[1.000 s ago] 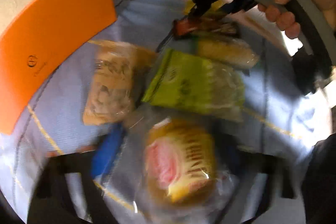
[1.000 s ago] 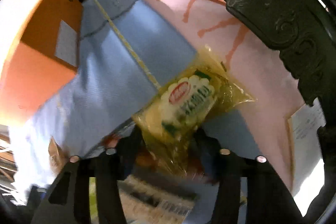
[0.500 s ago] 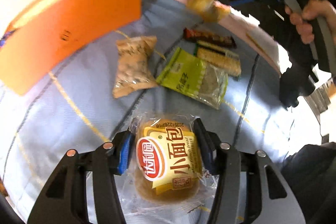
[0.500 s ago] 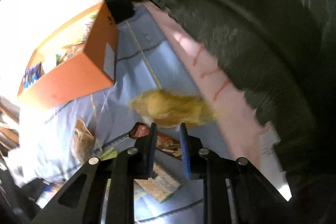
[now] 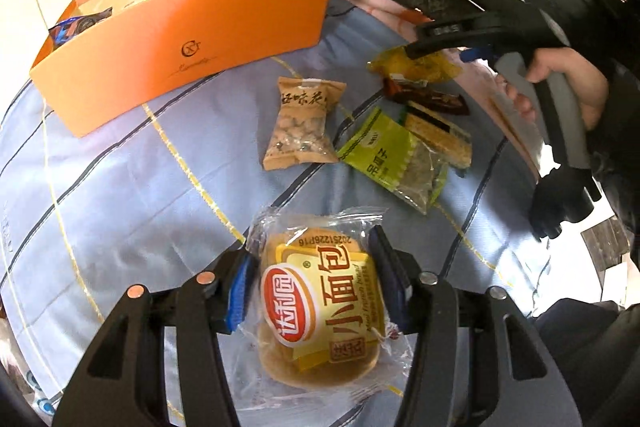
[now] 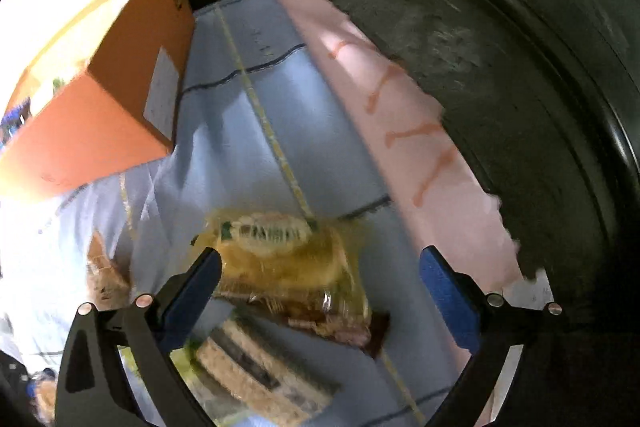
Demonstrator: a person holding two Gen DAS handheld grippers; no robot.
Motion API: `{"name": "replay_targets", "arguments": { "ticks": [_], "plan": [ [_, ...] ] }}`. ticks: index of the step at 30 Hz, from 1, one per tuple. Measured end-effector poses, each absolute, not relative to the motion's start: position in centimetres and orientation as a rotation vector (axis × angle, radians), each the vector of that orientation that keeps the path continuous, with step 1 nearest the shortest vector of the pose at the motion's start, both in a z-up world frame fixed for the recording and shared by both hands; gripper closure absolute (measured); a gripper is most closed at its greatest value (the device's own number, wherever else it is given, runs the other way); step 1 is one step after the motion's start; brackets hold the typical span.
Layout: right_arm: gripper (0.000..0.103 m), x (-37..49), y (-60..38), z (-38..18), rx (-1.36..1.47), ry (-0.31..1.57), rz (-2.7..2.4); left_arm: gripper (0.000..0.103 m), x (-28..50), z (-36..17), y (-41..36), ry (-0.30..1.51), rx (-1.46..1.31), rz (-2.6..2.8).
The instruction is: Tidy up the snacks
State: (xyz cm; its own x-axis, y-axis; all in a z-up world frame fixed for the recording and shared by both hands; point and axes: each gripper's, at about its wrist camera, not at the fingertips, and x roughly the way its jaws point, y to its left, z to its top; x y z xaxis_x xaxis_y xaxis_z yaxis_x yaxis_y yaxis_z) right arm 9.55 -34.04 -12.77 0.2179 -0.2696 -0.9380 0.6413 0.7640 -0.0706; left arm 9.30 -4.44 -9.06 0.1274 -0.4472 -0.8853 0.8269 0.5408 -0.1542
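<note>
The left hand-held gripper (image 5: 316,291) is clamped on the bun (image 5: 320,311), likely bound for the box (image 5: 180,39). The right hand-held gripper (image 6: 320,291) is opening, its jaws apart over the yellow packet (image 6: 288,255) right of the box.

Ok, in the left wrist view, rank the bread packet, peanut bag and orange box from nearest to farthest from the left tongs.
1. Bread packet: gripped between the left tongs.
2. Peanut bag: ahead, mid-cloth.
3. Orange box: farthest, upper left by the wall.
</note>
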Motion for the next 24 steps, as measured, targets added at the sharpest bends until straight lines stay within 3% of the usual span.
{"name": "replay_targets", "arguments": {
  "ticks": [3, 11, 15, 19, 21, 24],
  "plan": [
    [0.003, 10.4, -34.3, -13.8, 0.364, 1.229, -0.622, 0.051, 9.5, -9.0, -4.0, 1.093, 0.418, -0.951],
    [0.003, 8.0, -36.4, -12.6, 0.739, 1.155, -0.683, 0.051, 9.9, -9.5, -3.1, 1.12, 0.418, -0.91],
    [0.003, 8.3, -38.6, -13.5, 0.909, 1.254, -0.699, 0.05, 9.8, -9.8, -3.1, 1.122, 0.448, -0.895],
    [0.003, 11.2, -38.8, -12.6, 0.64, 1.413, -0.68, 0.05, 9.9, -9.3, -2.8, 1.102, 0.425, -0.895],
    [0.003, 13.3, -36.3, -10.6, 0.283, 1.406, -0.505, 0.05, 10.0, -8.9, -2.6, 1.083, 0.417, -0.892],
    [0.004, 14.5, -32.6, -10.1, -0.025, 1.45, -0.144, 0.051, 10.2, -8.6, -2.3, 1.075, 0.387, -0.903]
  ]
}}
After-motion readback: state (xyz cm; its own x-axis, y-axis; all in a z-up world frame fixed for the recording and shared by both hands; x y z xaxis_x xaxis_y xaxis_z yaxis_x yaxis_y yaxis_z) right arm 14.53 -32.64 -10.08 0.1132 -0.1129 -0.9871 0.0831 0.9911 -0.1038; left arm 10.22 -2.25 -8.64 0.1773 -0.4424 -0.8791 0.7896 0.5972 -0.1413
